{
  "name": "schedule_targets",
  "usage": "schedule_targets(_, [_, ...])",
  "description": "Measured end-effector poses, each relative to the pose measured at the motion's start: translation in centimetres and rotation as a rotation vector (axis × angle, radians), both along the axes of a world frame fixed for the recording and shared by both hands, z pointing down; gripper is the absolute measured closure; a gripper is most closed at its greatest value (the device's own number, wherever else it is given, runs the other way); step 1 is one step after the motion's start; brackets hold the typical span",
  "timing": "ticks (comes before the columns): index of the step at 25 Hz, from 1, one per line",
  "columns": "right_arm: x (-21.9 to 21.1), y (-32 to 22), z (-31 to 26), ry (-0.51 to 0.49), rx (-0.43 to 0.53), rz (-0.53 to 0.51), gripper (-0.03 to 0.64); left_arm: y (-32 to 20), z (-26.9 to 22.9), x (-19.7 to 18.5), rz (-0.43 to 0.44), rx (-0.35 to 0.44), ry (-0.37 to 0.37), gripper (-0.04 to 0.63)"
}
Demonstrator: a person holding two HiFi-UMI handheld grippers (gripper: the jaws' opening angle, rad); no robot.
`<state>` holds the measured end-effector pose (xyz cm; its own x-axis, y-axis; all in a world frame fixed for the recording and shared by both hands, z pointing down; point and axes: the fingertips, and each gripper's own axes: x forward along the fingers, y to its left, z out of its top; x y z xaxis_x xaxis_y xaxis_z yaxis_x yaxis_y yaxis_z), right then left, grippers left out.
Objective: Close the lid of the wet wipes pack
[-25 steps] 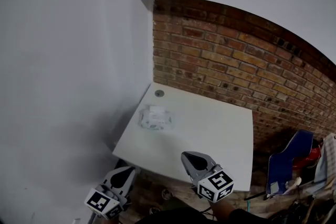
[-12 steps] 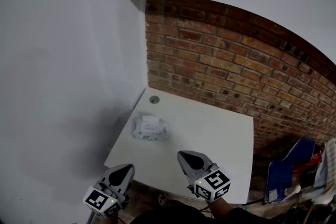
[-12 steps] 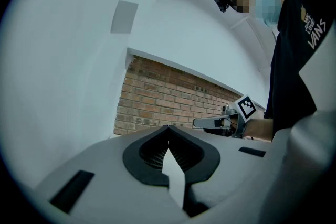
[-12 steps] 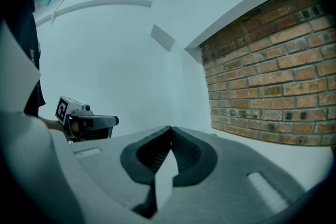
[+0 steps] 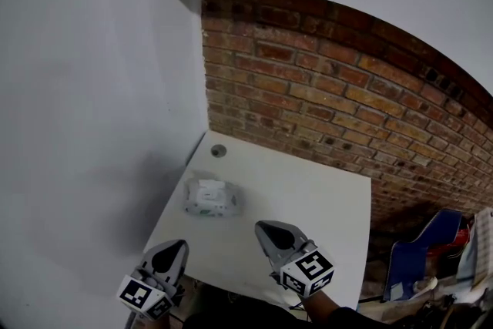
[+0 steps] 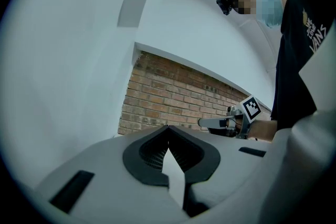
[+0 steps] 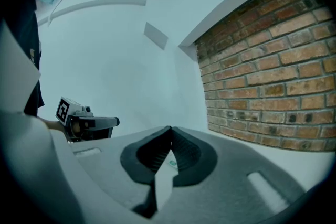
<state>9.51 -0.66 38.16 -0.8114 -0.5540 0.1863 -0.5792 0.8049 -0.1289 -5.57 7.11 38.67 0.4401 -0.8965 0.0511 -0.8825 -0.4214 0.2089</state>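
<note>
Pressing their fingers (image 6: 149,148) together on nothing, the left gripper (image 5: 179,244) and right gripper (image 5: 260,226) are hovering at the counter's (image 5: 316,200) near edge, well apart from the wet wipes pack (image 5: 209,197), which is lying toward the counter's left side, short of the brick wall (image 5: 331,100) behind.

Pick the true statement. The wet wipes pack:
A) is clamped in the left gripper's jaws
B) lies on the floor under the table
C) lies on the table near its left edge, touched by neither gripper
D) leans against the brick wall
C: in the head view the wet wipes pack lies on the white table by its left edge, well apart from the left gripper and right gripper.
</note>
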Motion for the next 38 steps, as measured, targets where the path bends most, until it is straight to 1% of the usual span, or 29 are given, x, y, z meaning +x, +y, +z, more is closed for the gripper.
schedule_targets(2, [-0.3,-0.9,0.2,0.0,-0.005,0.011,0.618,-1.1,-0.4,-0.2,0.013,0.016,0.017,0.597])
schedule_targets(5, [-1.0,-2.0,0.5,0.002,-0.012,0.037,0.618,-2.7,-0.1,-1.1,0.033,0.007,0.019,0.597])
schedule_targets(10, [-2.4,-4.0,0.6,0.008,-0.014,0.09,0.618,-5.6,-0.5,-2.3,0.105,0.014,0.049,0.597])
schedule_targets(20, [-5.4,-8.5,1.6,0.015,-0.013,0.19,0.618,-11.3,1.8,-5.0,0.207,-0.019,0.045,0.597])
schedule_targets(22, [-6.0,-9.4,1.9,0.015,-0.01,0.207,0.618,-12.2,2.6,-5.5,0.223,-0.032,0.037,0.597])
schedule_targets(25, [-7.0,-10.6,2.5,0.015,-0.009,0.228,0.618,-13.3,4.5,-6.6,0.235,-0.077,0.004,0.597])
schedule_targets(29, [-8.3,-12.0,3.2,0.026,-0.019,0.238,0.618,-14.9,5.3,-7.0,0.263,-0.081,0.033,0.597])
schedule_targets(33, [-9.2,-13.1,4.5,0.043,-0.018,0.245,0.618,-16.3,7.8,-8.2,0.264,-0.129,-0.011,0.597])
schedule_targets(36, [-10.0,-13.9,5.4,0.065,-0.021,0.243,0.618,-17.3,8.8,-8.4,0.279,-0.133,-0.004,0.597])
schedule_targets(38, [-10.5,-14.2,5.9,0.083,-0.038,0.242,0.618,-17.6,9.5,-8.4,0.293,-0.141,0.0,0.597])
